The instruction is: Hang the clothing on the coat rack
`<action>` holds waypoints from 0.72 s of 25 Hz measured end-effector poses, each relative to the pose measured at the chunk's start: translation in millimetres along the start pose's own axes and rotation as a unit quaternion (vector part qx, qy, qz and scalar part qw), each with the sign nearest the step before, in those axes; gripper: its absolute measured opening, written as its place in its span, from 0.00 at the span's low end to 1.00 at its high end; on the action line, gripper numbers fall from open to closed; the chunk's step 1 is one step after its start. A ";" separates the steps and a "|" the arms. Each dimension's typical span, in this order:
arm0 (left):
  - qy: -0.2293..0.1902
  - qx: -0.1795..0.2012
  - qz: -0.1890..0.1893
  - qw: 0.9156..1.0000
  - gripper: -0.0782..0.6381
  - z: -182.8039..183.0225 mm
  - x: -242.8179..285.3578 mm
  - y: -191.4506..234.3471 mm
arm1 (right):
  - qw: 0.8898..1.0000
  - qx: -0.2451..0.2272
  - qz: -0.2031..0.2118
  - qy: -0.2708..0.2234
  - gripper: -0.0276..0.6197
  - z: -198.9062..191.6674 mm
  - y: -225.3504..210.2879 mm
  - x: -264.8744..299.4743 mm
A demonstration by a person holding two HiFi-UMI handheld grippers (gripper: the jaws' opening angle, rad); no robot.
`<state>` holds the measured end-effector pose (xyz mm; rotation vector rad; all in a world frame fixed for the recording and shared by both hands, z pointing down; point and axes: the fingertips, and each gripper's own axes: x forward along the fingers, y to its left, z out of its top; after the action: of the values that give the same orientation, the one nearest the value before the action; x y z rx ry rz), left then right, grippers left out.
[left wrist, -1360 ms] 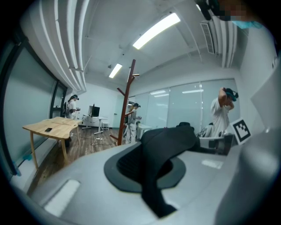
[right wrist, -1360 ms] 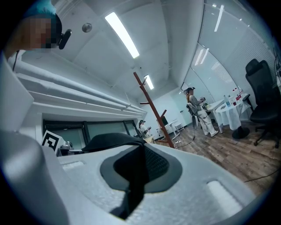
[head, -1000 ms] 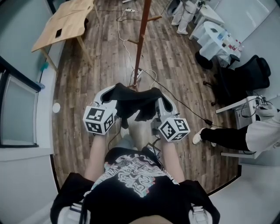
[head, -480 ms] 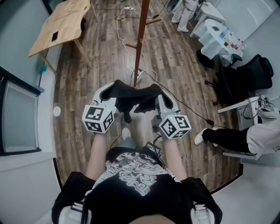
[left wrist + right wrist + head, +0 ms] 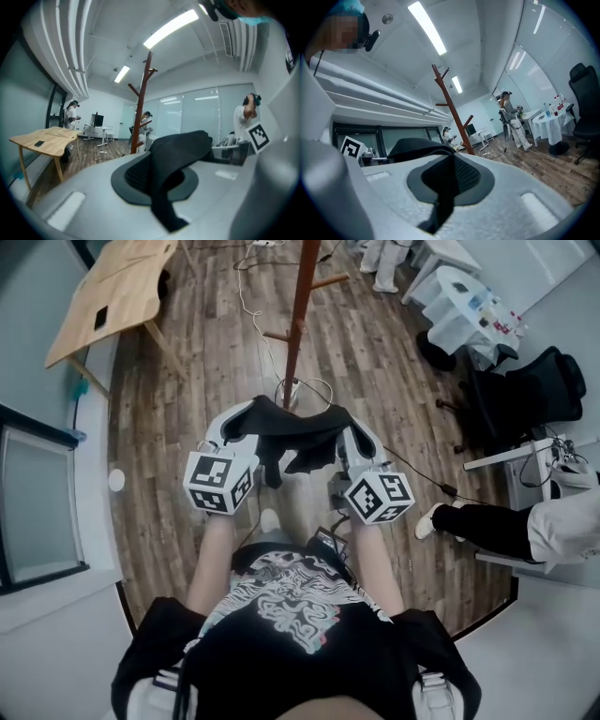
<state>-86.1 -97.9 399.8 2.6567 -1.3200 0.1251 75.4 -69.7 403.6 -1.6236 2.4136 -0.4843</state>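
Note:
A black garment (image 5: 292, 439) stretches between my two grippers at chest height in the head view. My left gripper (image 5: 236, 430) is shut on its left edge; the cloth (image 5: 176, 164) lies pinched across the jaw pad. My right gripper (image 5: 352, 437) is shut on the right edge, where the cloth (image 5: 443, 185) shows over the pad. The brown wooden coat rack (image 5: 298, 315) stands straight ahead, its pole rising past the garment. Its pegs (image 5: 146, 70) and bare branches (image 5: 443, 89) show beyond the jaws.
A wooden table (image 5: 108, 287) stands at the far left. White cables (image 5: 251, 296) run over the plank floor near the rack's foot. A black office chair (image 5: 539, 395) and a white-clothed table (image 5: 459, 306) are at the right; a person's legs (image 5: 487, 521) reach in there.
Both grippers have risen a little and moved closer to the coat rack with the garment still stretched between them. The rack's foot is now just beyond the cloth.

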 end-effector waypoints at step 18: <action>0.013 -0.004 -0.043 0.999 0.12 1.7 62.4 48.7 | 0.998 0.007 -0.051 -0.027 0.06 7.9 -25.8 60.0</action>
<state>-87.2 -175.9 413.2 2.6903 -1.1935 0.1411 77.4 -135.3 407.2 -1.7374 2.2919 -0.4663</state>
